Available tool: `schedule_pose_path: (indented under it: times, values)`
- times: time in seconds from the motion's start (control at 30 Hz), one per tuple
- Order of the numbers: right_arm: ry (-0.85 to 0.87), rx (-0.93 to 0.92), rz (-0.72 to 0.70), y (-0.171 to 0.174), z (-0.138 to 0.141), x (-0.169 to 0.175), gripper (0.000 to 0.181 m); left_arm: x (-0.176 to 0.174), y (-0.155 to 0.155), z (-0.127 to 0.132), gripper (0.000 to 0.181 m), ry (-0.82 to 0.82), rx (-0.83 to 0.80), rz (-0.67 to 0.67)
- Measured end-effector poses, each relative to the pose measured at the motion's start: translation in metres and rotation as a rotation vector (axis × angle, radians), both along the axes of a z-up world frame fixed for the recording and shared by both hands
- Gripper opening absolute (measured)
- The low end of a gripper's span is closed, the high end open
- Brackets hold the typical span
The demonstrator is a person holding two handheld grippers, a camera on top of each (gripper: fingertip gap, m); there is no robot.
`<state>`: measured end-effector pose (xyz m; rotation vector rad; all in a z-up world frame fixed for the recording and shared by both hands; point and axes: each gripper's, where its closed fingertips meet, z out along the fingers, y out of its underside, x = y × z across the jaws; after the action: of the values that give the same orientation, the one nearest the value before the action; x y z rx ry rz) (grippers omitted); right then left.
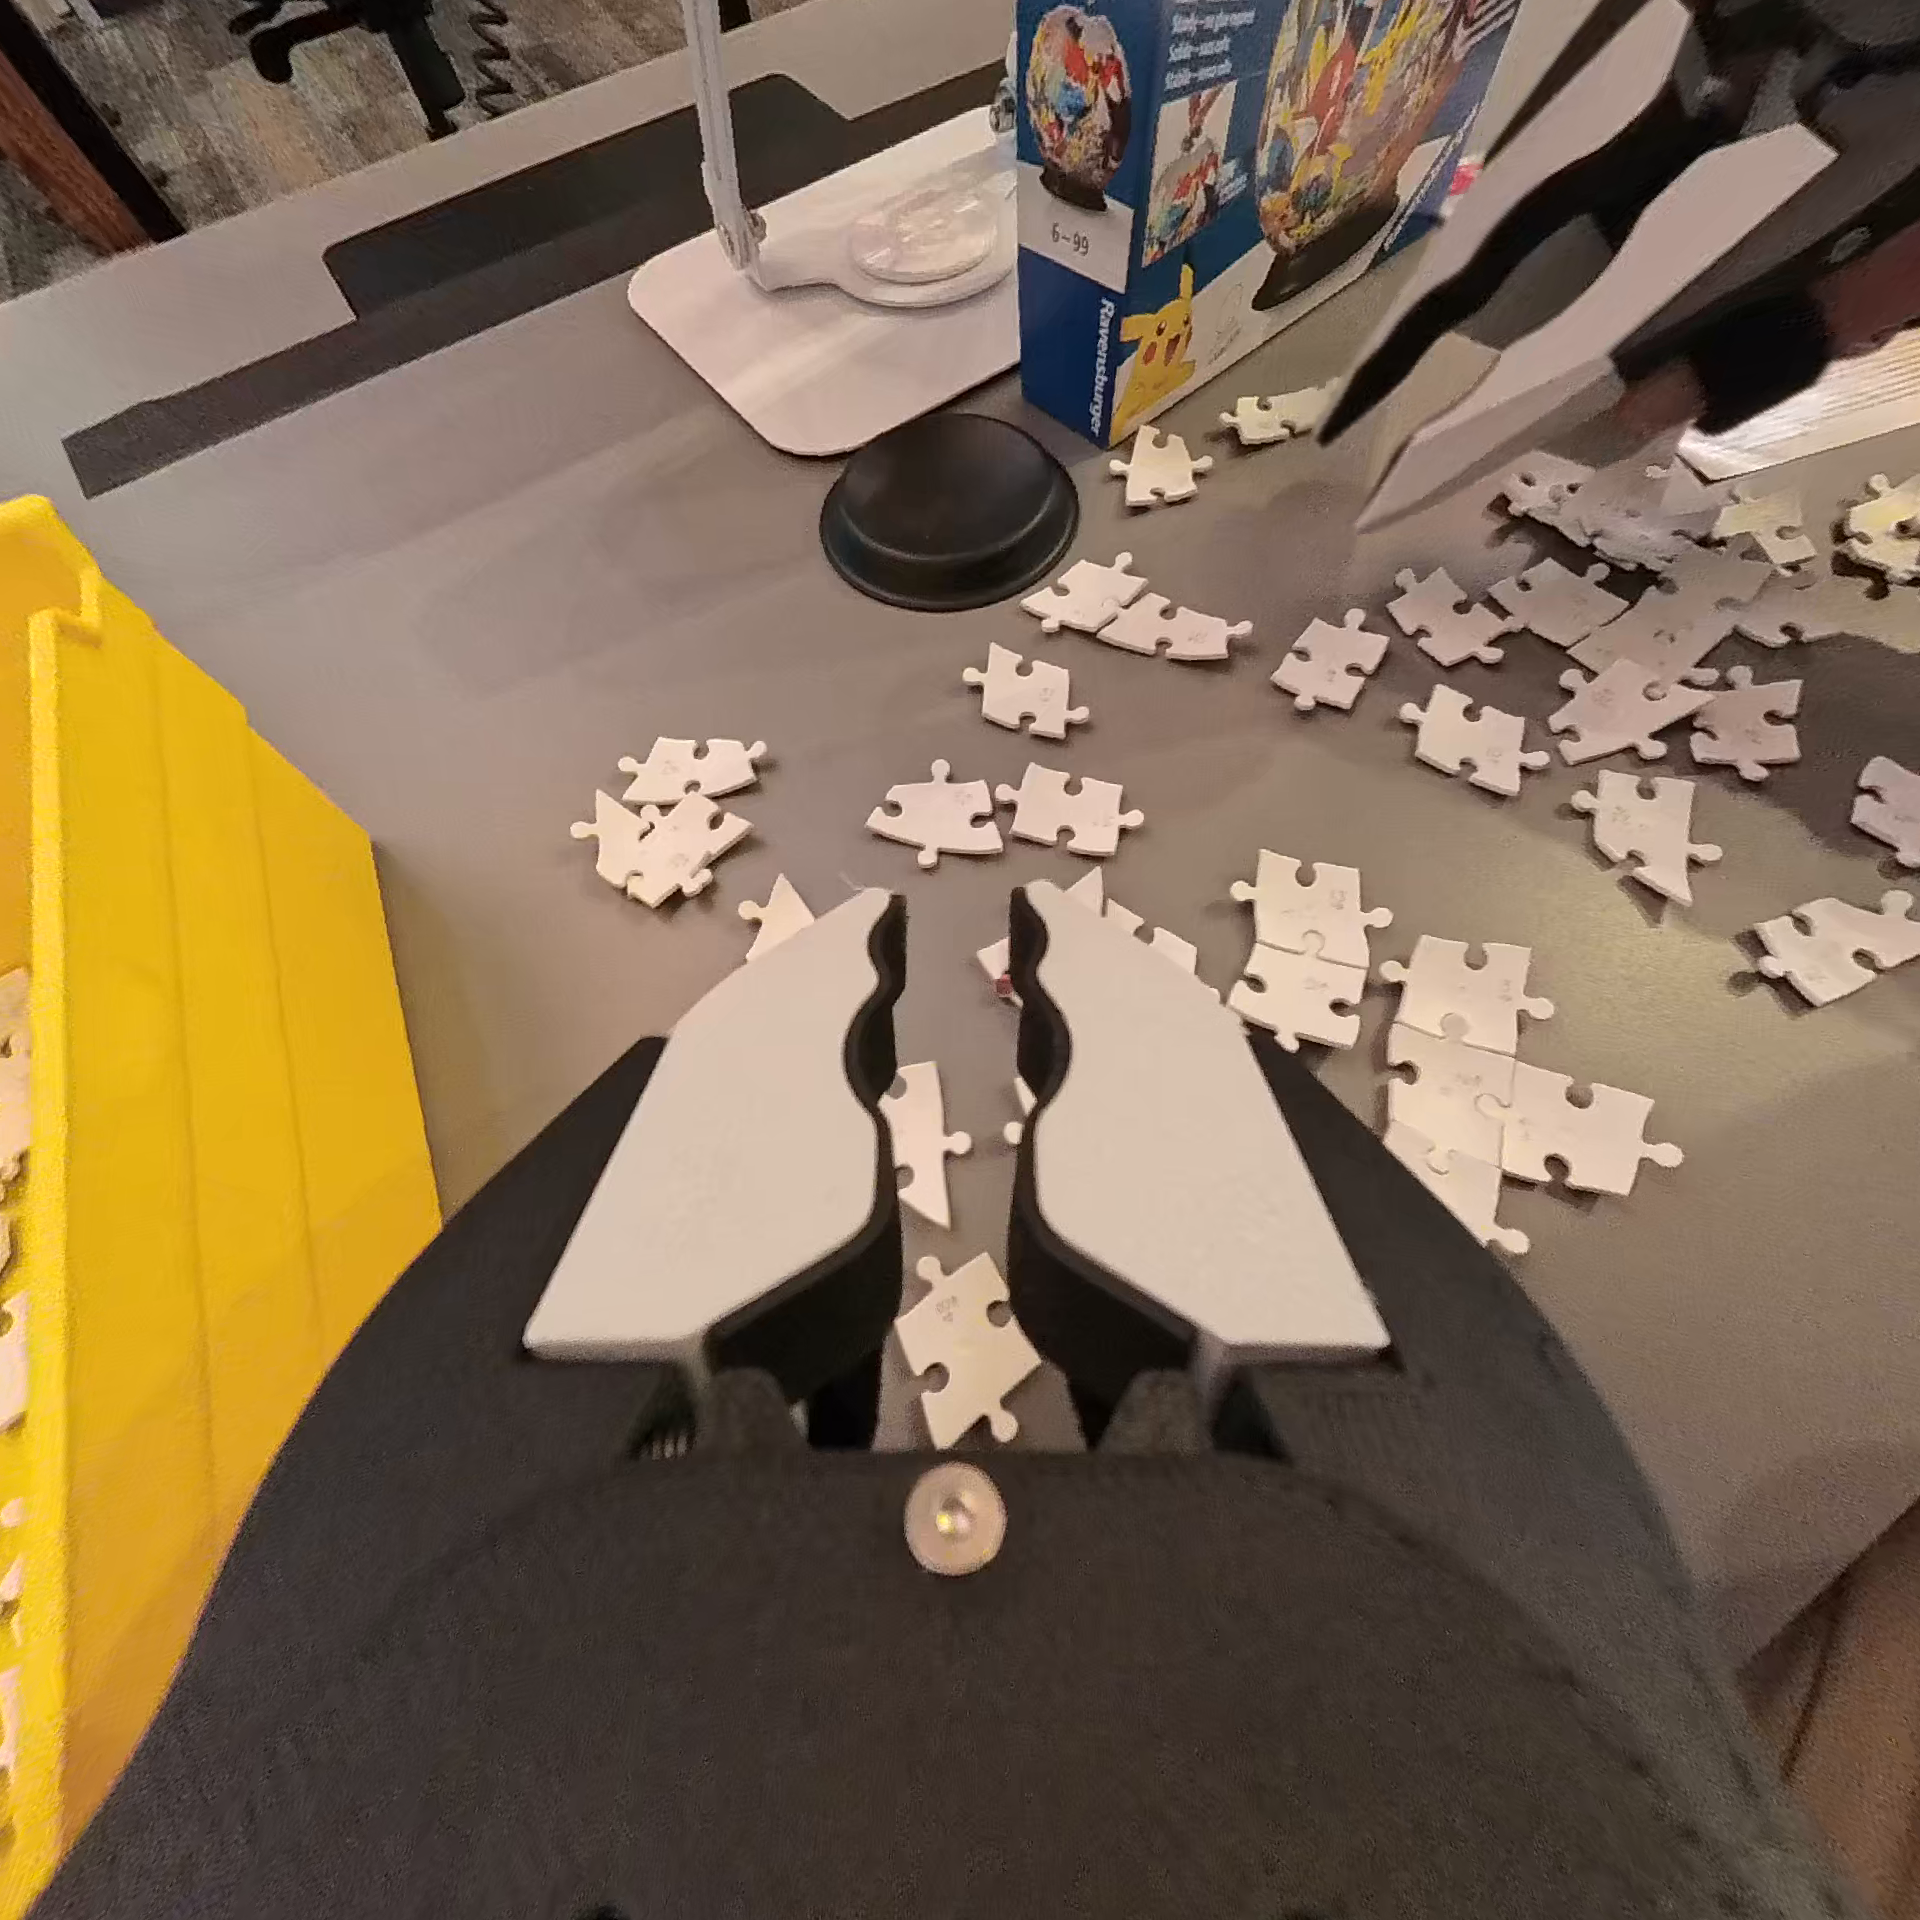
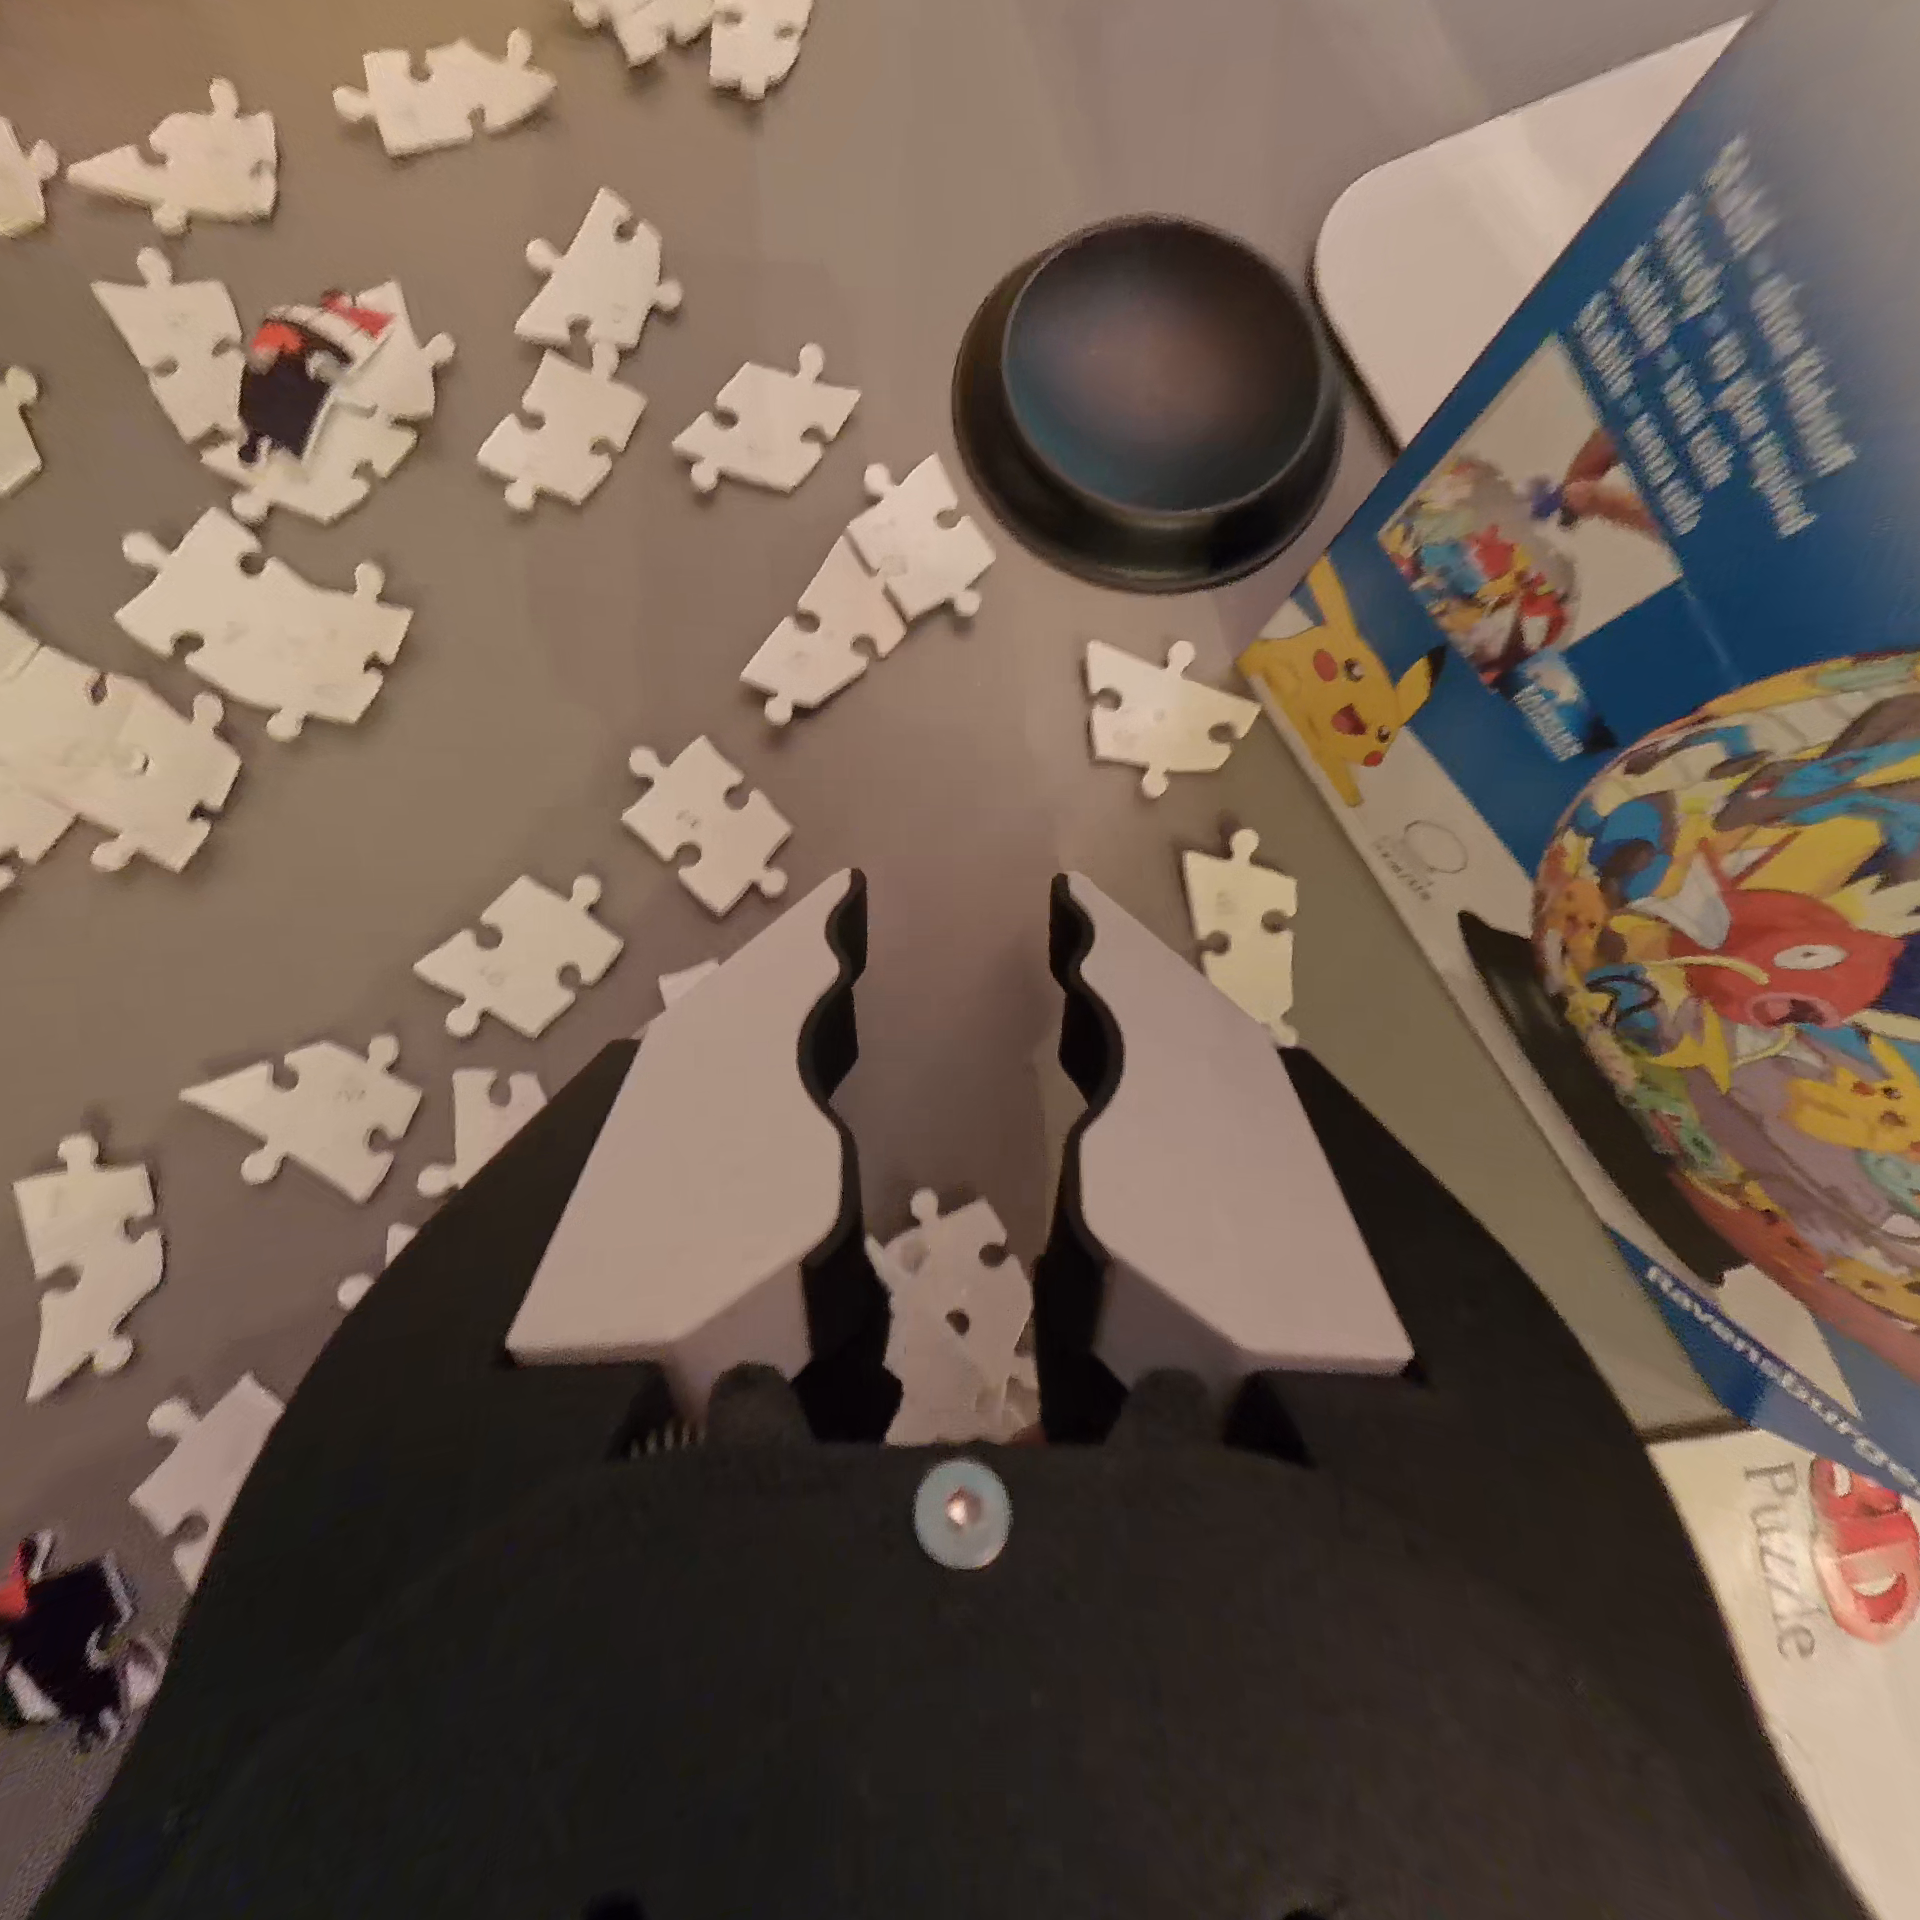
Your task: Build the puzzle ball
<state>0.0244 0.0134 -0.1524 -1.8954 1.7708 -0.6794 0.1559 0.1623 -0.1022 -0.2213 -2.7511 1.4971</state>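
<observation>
Many white puzzle pieces [image 1: 1060,805] lie face down and scattered over the grey table [image 1: 520,623]; several are joined in small clusters [image 1: 1475,1049]. A black round stand [image 1: 948,511] sits beyond them; it also shows in the right wrist view [image 2: 1148,400]. My left gripper [image 1: 956,909] is open and empty, hovering over loose pieces near the table's front. My right gripper [image 2: 956,883] is open and empty above the pieces [image 2: 707,821], near the stand. It also shows in the left wrist view [image 1: 1371,457] at the upper right, above the denser pile. A few pieces lie picture side up [image 2: 286,384].
The blue puzzle box [image 1: 1195,187] stands behind the black stand, at the right in the right wrist view [image 2: 1621,727]. A white lamp base [image 1: 831,312] sits to its left. A yellow bin [image 1: 187,1039] with pieces stands at the left edge. A printed sheet [image 2: 1787,1621] lies by the box. The left gripper's tips are roughly 20 centimeters from the right gripper's. Measured from the fingertips, the white lamp base [image 1: 831,312] is 20 centimeters or so from the right gripper and 30 centimeters from the left.
</observation>
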Motion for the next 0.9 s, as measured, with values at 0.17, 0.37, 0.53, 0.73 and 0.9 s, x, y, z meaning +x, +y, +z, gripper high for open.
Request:
schedule_pose_path:
  times: [0.17,0.37,0.53,0.73,0.9]
  values:
    - [0.059,-0.008,0.052,0.005,-0.002,-0.02,0.033,-0.004,0.0,-0.004,0.019,-0.004,0.014,-0.015]
    - [0.112,0.043,0.109,0.018,-0.007,-0.032,0.035,-0.007,-0.001,-0.009,0.019,-0.021,0.036,-0.027]
    - [0.127,0.043,0.156,0.029,-0.01,-0.03,0.038,-0.007,-0.001,-0.015,0.021,-0.029,0.061,-0.029]
    - [0.131,0.03,0.165,0.032,-0.012,-0.027,0.04,-0.002,-0.001,-0.026,0.022,-0.077,0.103,-0.015]
    - [0.132,0.017,0.157,0.031,-0.01,-0.026,0.043,0.002,-0.001,-0.028,0.021,-0.122,0.111,-0.004]
